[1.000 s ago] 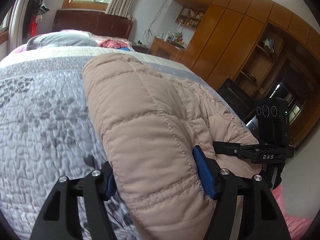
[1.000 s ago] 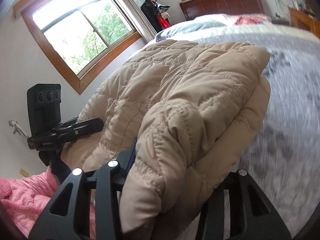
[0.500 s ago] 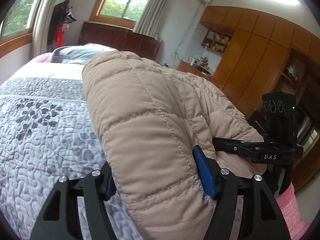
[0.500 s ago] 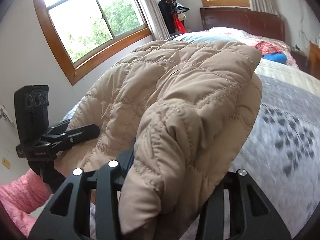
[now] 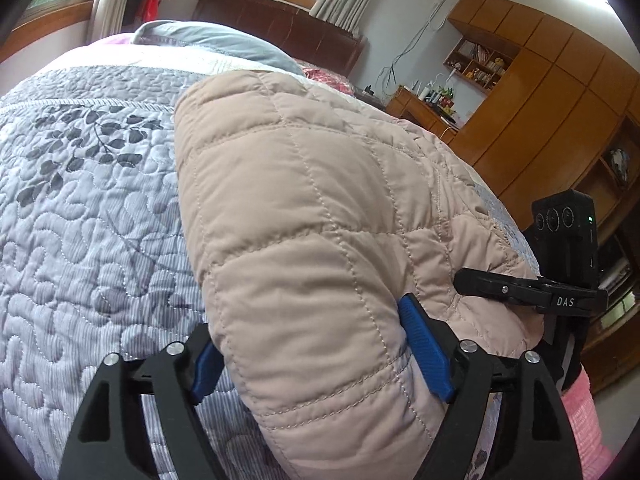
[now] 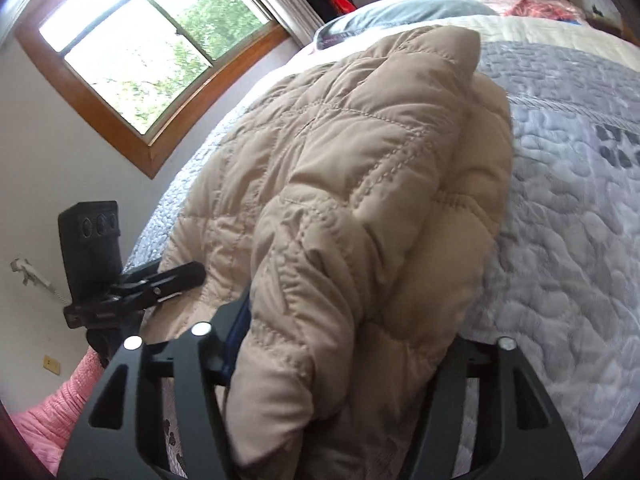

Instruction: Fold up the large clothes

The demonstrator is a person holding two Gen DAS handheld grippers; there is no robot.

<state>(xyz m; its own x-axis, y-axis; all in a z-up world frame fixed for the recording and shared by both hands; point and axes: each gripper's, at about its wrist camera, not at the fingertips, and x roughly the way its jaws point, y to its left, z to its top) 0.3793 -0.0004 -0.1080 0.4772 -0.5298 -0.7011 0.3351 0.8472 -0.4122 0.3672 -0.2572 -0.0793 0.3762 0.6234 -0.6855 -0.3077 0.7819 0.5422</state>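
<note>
A: Nearest first. Left claw (image 5: 320,356) is clamped on a thick folded edge of the quilted coat (image 5: 320,208); blue pads (image 5: 424,356) are pressed into the padding on both sides.

B: Right claw (image 6: 344,364)?

A: Also closed on the coat (image 6: 360,184), a bunched puffy edge being pinched. Its right finger is hidden by fabric, so only the grip itself is judged.

B: Where is the coat placed?

A: It is draped out from both claws onto the grey quilted bedspread (image 5: 80,208), the far end lying toward the pillow (image 5: 216,44). The other tool is seen beside the coat in each view.

B: Handling?

A: It is judged soft, bulky and light, with a smooth shell that may slip. Springy padding is expected to puff a fold open. Seams or doubled hem edges are best taken, deep between the pads, not a single thin layer.

B: Farther back?

A: Headboard (image 5: 280,36), window (image 6: 152,48), wooden cabinets (image 5: 552,92) are noted.
</note>
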